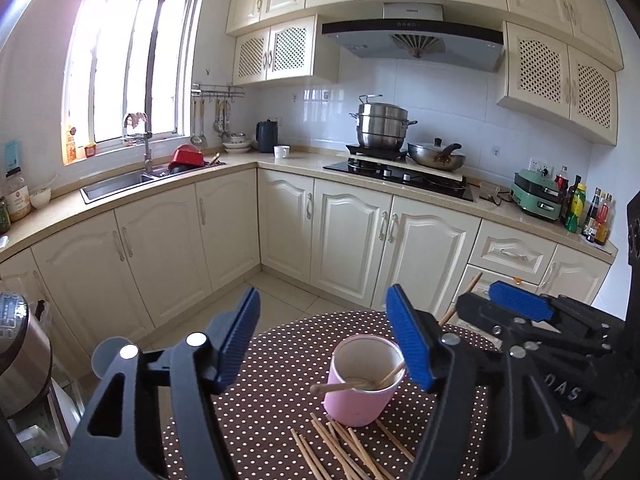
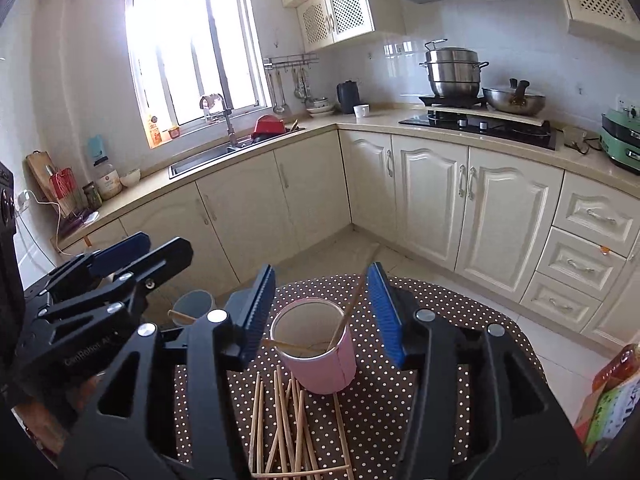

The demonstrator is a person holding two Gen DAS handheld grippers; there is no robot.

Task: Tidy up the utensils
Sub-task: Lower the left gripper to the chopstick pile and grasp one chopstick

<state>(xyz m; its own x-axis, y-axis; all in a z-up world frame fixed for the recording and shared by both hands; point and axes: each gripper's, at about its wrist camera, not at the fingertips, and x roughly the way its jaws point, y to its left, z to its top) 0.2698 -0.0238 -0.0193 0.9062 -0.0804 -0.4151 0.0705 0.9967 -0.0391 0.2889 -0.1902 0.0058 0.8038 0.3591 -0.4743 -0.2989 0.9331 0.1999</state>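
So both claws are parked right over the pink cup [image 2: 316,346] on the polka-dot table [image 2: 460,320]. The right gripper [image 2: 322,312] has its jaws apart with nothing pinched; one chopstick [image 2: 352,304] leans up out of the cup in the gap between the blue pads, closer to the right-hand one. The left gripper [image 1: 324,344] is also spread wide and empty, with the cup sitting just ahead and below between its fingers. A second stick [image 1: 340,387] lies across the cup's rim, poking out toward the left pad.

The rest of the chopsticks [image 2: 288,424] are a loose pile on the cloth just below the cup, on the near side of both claws.

My worry: that cup looks light and tall, and two sticks leaning on one side could tip it. Either claw dipping for the pile could also clip the rim or the sticking-out end and knock the whole thing over. Crossed sticks in the pile probably mean grabbing two at once, too.
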